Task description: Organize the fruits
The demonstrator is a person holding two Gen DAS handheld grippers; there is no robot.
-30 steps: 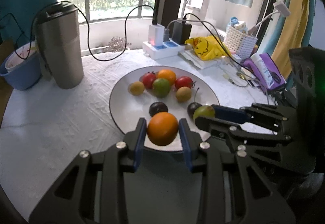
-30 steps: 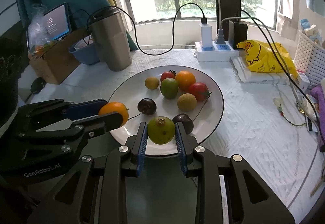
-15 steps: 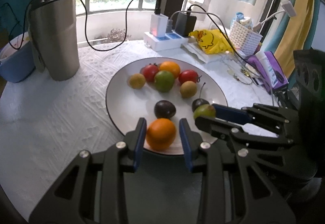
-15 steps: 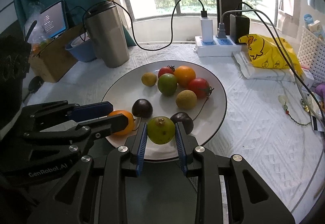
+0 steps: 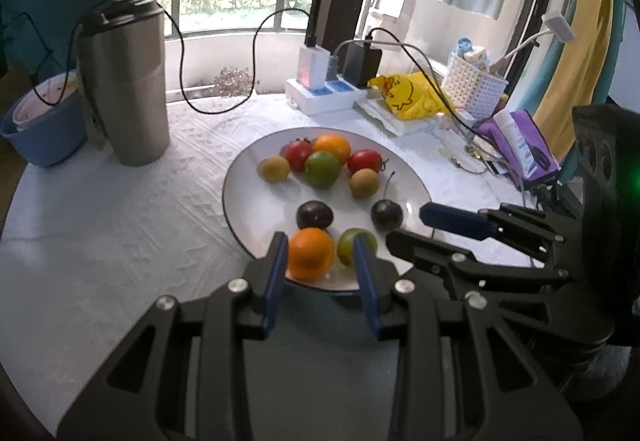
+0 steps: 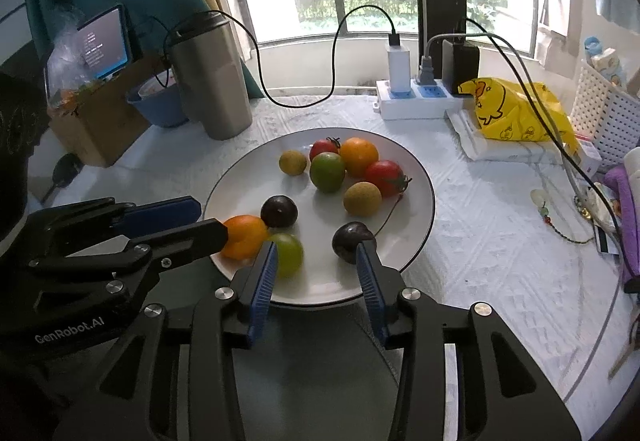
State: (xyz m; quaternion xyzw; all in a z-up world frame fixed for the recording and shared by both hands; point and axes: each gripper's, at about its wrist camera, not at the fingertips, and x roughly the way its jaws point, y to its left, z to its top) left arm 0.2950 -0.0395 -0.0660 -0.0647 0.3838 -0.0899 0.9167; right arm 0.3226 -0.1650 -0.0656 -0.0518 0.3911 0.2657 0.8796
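Orange sits freer in left view, seemingly unclamped.

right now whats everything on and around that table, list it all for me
plate: 1, white, table centre
oranges: 2, one at near rim, one at the far side
green fruits: 2, one at near rim, one mid-plate
red tomatoes: 2, far side of plate
dark plums: 2, mid-plate and right
yellow-brown fruits: 2, small, mid-plate and far left
steel tumbler: 1, black lid, far left
blue bowl: 1, beside tumbler
power strip: 1, white, far edge, chargers plugged in
yellow duck bag: 1, right
white basket: 1, far right
left gripper: open around near orange
right gripper: open, near green fruit by its left finger
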